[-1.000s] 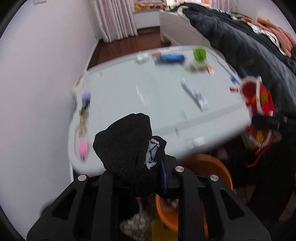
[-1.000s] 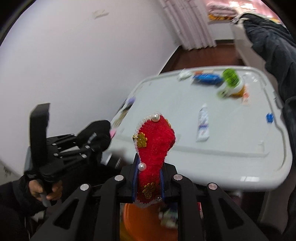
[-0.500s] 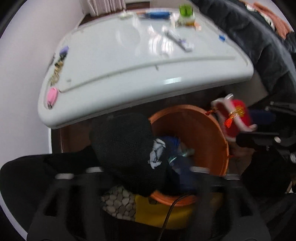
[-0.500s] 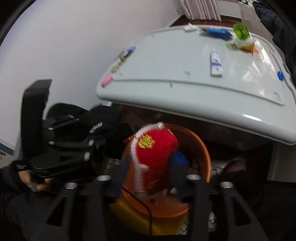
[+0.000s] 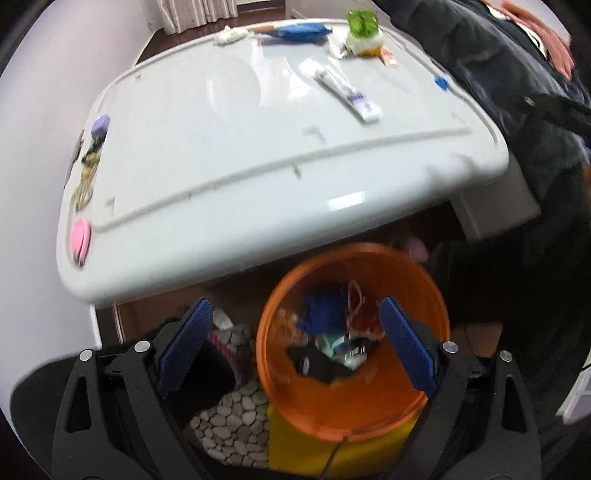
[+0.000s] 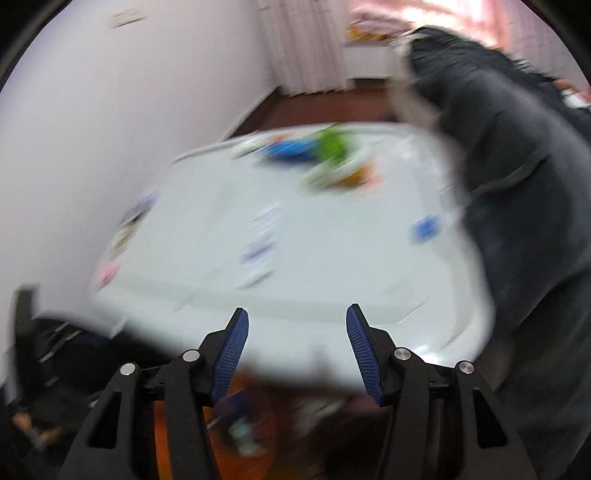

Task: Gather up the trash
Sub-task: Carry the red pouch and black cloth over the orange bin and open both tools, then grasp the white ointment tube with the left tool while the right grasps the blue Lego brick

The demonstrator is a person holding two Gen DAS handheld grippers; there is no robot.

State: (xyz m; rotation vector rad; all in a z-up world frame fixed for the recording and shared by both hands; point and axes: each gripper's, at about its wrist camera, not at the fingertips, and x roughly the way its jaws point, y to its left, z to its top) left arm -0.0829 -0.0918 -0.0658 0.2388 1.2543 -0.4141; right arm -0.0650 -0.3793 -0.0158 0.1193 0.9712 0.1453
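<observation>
My left gripper (image 5: 295,314) is open and empty above the orange bin (image 5: 424,413) under the white table's (image 5: 258,177) front edge. The bin holds the black sock (image 5: 317,367), the red knitted item (image 5: 364,325) and other trash. On the table lie a toothpaste tube (image 5: 347,94), a blue wrapper (image 5: 299,31), a green-capped item (image 5: 364,31) and a white wad (image 5: 229,36). My right gripper (image 6: 297,325) is open and empty over the table's front edge; its view is blurred, with the tube (image 6: 262,243) ahead.
A pink item (image 5: 79,236), a purple item (image 5: 99,125) and a beaded strand (image 5: 86,173) lie along the table's left edge. A small blue piece (image 5: 441,83) lies at the right. A dark-covered bed (image 5: 517,74) stands to the right, a white wall to the left.
Both grippers opened. The black sock left my left gripper and the red knitted item left my right gripper; both lie in the bin. My right gripper swung up toward the table.
</observation>
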